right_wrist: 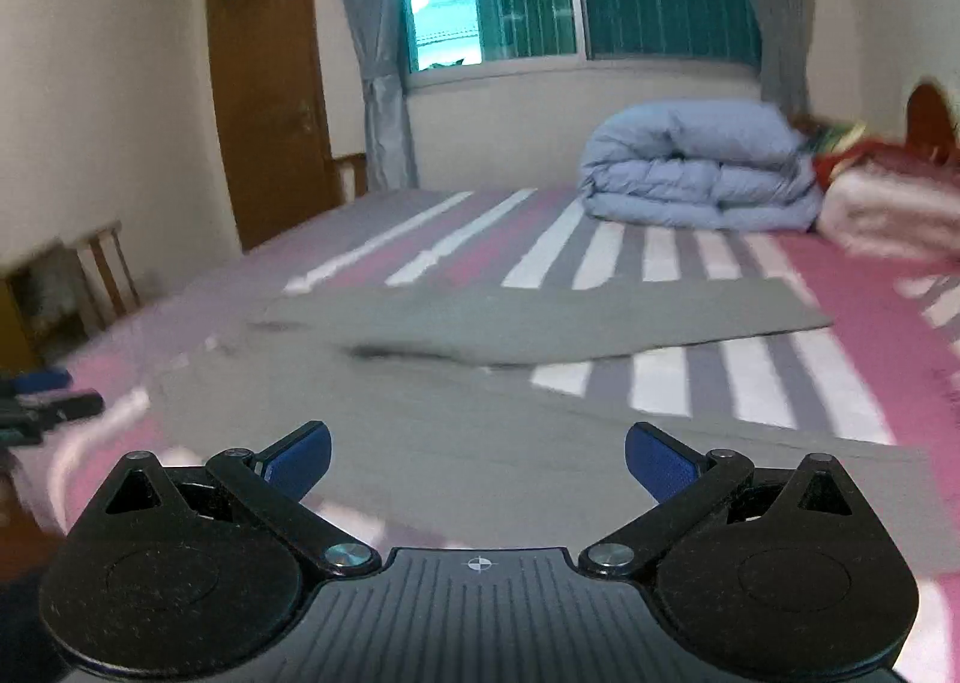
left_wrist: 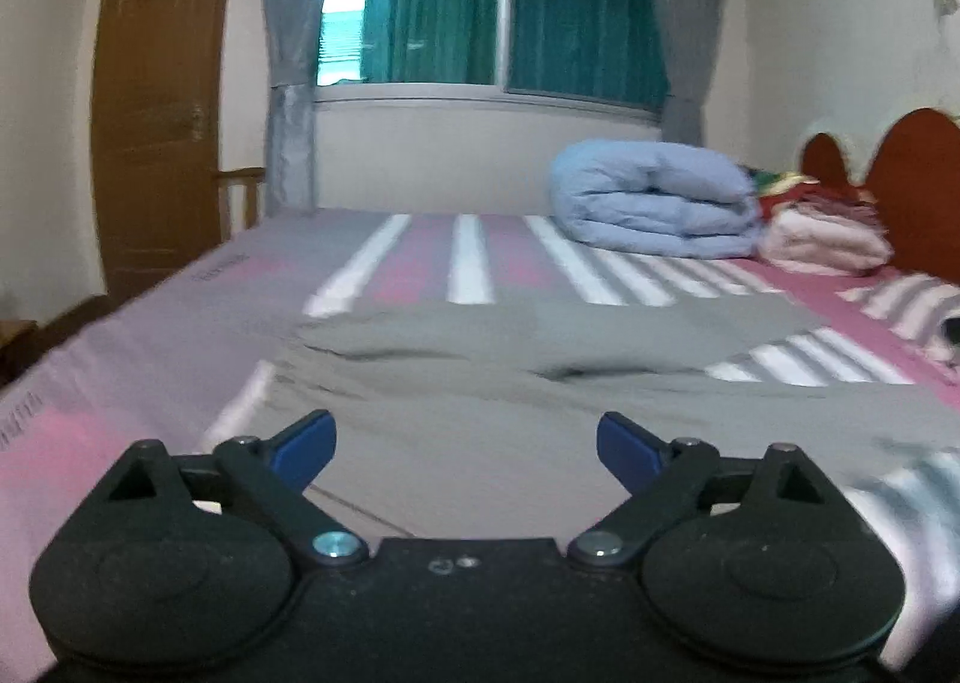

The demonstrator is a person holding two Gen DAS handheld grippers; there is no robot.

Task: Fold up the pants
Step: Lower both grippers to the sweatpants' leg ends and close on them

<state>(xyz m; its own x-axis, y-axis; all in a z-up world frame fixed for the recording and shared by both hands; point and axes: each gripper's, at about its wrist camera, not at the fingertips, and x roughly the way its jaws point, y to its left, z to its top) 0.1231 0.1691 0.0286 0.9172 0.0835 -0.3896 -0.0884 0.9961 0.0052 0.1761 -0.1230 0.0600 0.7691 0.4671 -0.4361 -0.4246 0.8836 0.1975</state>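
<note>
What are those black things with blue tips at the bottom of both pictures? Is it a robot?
No robot. A person holds a grabbing tool in each hand, and each tool carries a little camera that looks forward along its fingers. One picture comes from the left gripper, the other from the right gripper. The blue tips are the jaws. On both tools they stand wide apart, and they hold nothing. Ahead lies a pair of grey pants spread flat on a bed with a pink, grey and white striped sheet. At the far end sits a rolled blue quilt. The pants are not folded yet.

Left gripper (left_wrist: 467,446) and right gripper (right_wrist: 477,458), jaws spread wide
</note>
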